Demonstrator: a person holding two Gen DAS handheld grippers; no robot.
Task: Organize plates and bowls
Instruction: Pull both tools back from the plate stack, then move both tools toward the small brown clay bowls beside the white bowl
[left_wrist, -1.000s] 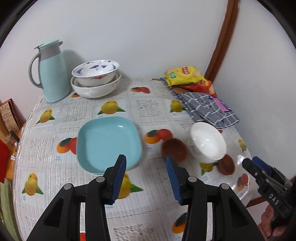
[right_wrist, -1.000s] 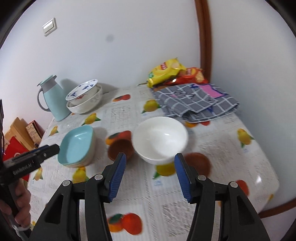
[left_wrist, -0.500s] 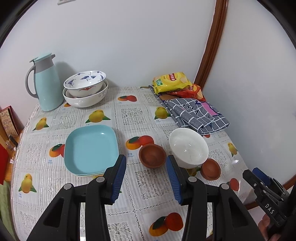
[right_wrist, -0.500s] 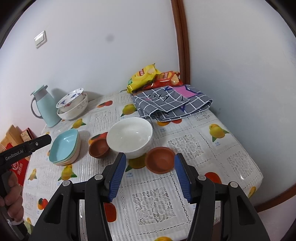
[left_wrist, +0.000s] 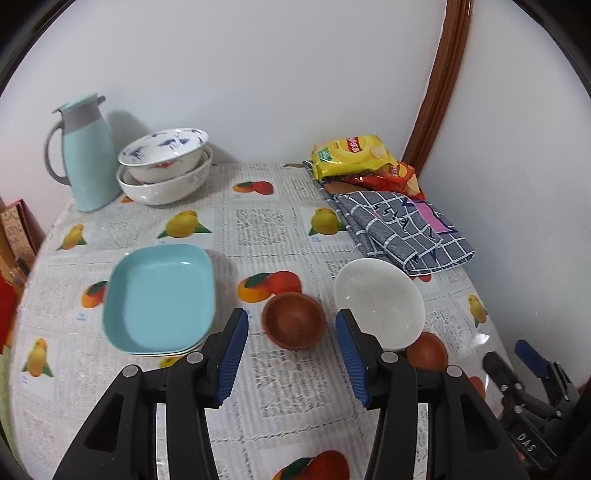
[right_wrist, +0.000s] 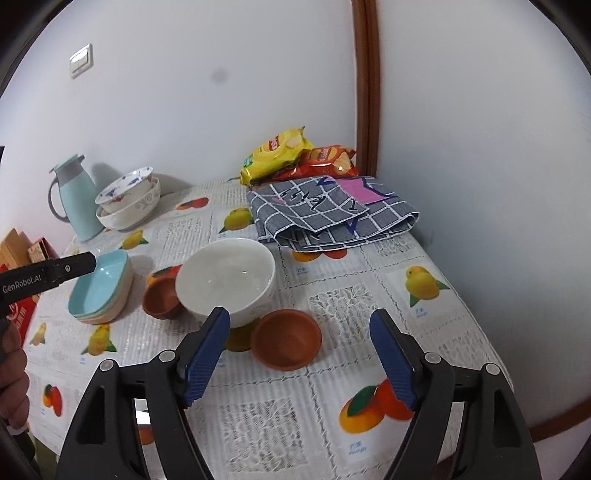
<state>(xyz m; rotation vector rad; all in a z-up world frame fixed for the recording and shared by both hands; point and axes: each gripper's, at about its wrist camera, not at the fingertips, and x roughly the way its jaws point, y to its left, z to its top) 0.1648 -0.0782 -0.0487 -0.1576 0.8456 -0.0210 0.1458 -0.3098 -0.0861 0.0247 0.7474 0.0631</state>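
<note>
On the fruit-print tablecloth sit a stack of light blue square plates (left_wrist: 160, 297) (right_wrist: 101, 291), a white bowl (left_wrist: 378, 308) (right_wrist: 227, 277) and two small brown bowls, one left of it (left_wrist: 294, 320) (right_wrist: 160, 297) and one near the front (right_wrist: 286, 338) (left_wrist: 428, 350). Two patterned bowls (left_wrist: 164, 170) (right_wrist: 127, 201) are stacked at the back. My left gripper (left_wrist: 291, 354) is open and empty, above the table in front of the left brown bowl. My right gripper (right_wrist: 299, 354) is open and empty, just in front of the front brown bowl.
A light blue jug (left_wrist: 86, 155) stands at the back left. Snack bags (left_wrist: 351, 155) and a folded checked cloth (left_wrist: 402, 229) lie at the back right by the wall. Red and brown boxes (right_wrist: 22, 258) stand off the table's left edge.
Both grippers pulled back and up from the table, then came closer again. The right gripper's jaws opened wider and now frame the front brown bowl. No dish has moved.
</note>
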